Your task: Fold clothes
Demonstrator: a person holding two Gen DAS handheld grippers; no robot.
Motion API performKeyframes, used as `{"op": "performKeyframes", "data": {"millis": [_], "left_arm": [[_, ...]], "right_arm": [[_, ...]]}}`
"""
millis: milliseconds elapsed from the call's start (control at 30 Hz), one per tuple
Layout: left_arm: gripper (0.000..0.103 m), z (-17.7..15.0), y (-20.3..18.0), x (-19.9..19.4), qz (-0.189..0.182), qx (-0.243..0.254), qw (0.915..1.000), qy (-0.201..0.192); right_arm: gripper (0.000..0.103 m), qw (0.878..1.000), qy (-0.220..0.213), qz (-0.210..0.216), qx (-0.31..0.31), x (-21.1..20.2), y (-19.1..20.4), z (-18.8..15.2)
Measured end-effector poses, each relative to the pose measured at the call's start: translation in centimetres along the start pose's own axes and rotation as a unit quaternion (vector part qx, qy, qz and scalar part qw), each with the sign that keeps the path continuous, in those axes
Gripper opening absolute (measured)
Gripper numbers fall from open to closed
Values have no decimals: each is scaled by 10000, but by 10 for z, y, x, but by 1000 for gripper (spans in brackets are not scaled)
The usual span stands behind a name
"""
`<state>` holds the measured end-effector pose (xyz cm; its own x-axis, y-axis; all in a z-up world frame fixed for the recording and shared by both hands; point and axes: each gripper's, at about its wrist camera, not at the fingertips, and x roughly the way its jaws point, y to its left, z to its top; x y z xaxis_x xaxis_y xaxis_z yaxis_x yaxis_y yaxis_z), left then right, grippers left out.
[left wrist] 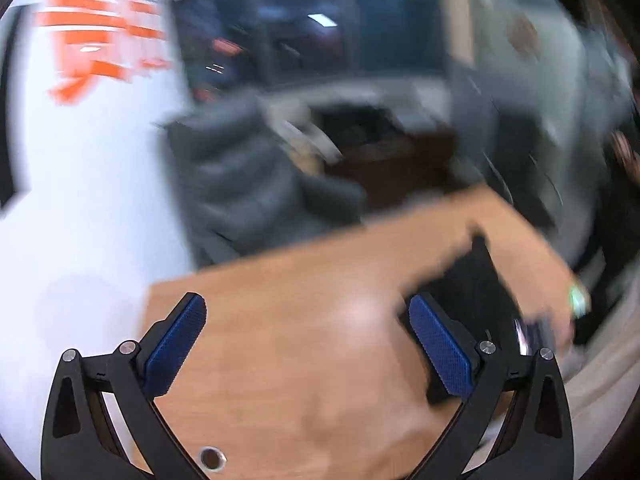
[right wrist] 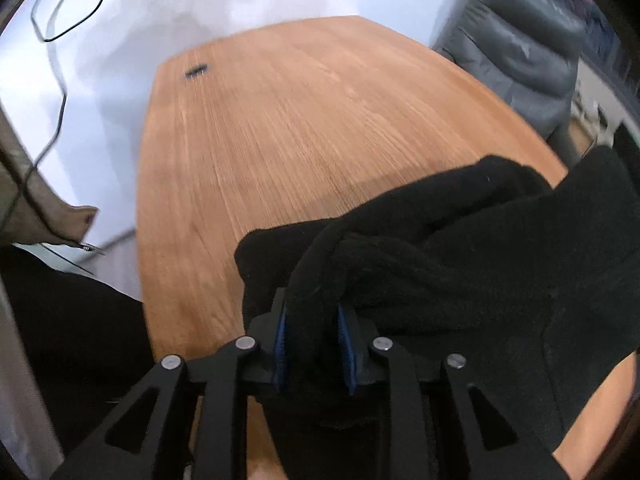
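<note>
In the right wrist view a black garment [right wrist: 460, 248] lies bunched over the right side of the wooden table [right wrist: 280, 120]. My right gripper [right wrist: 312, 304] pinches a thick fold of it between its blue pads [right wrist: 279, 344]. In the blurred left wrist view the same black garment [left wrist: 480, 280] shows at the far right of the table [left wrist: 280, 280]. My left gripper [left wrist: 306, 304] hovers above the tabletop, open wide, with nothing between its fingers. A smeared pale shape crosses below its right finger; I cannot tell what it is.
A dark padded chair [left wrist: 240, 176] stands beyond the table's far edge and also appears as a chair [right wrist: 516, 48] at the upper right. A black cable [right wrist: 60, 8] loops on the pale floor to the left. A small grommet hole [left wrist: 212, 458] sits in the tabletop.
</note>
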<state>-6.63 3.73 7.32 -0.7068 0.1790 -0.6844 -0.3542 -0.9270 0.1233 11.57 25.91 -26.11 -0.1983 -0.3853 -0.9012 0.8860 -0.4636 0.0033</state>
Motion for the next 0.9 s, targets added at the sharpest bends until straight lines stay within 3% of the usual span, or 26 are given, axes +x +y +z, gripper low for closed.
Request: {"op": "performKeyframes", "data": {"millis": [100,200,300,400,467,600,700,800,867,900], "left_arm": [[103,-26,-63,92,-1112,597,9915,303],[100,-39,-116,171,-1798,1092,9760,569],[99,-33,-160,218,-2666,1545,9507,342],[99,-23,-196,251,-3211,1869,9283,145],[99,-20,-221,275,-3527,2223,9089,69],[99,-30,-263,322,-3573,2993,8834,485],[100,-55,-275,361,-3355,3397,8754,762],[102,-63,-264,373,-3502,3155,8792,699],[103,-67,-263,377,-3487,3220,8782,592],[103,-69,-262,378,-3493,3240,8775,546]], "right_arm": [[33,9988,-94,-403,-251,9,19,8],[34,9961,-179,-736,-442,15,32,12],[34,9924,-192,-1002,-693,19,41,15],[34,9898,-241,-1136,-827,22,44,13],[34,9888,-273,-1179,-878,23,46,12],[35,9878,-341,-1241,-879,27,52,9],[34,9880,-378,-1272,-795,25,54,9],[34,9884,-444,-1290,-666,20,54,9],[41,9894,-520,-1231,-565,16,53,11],[48,9902,-580,-1167,-496,12,52,12]]}}
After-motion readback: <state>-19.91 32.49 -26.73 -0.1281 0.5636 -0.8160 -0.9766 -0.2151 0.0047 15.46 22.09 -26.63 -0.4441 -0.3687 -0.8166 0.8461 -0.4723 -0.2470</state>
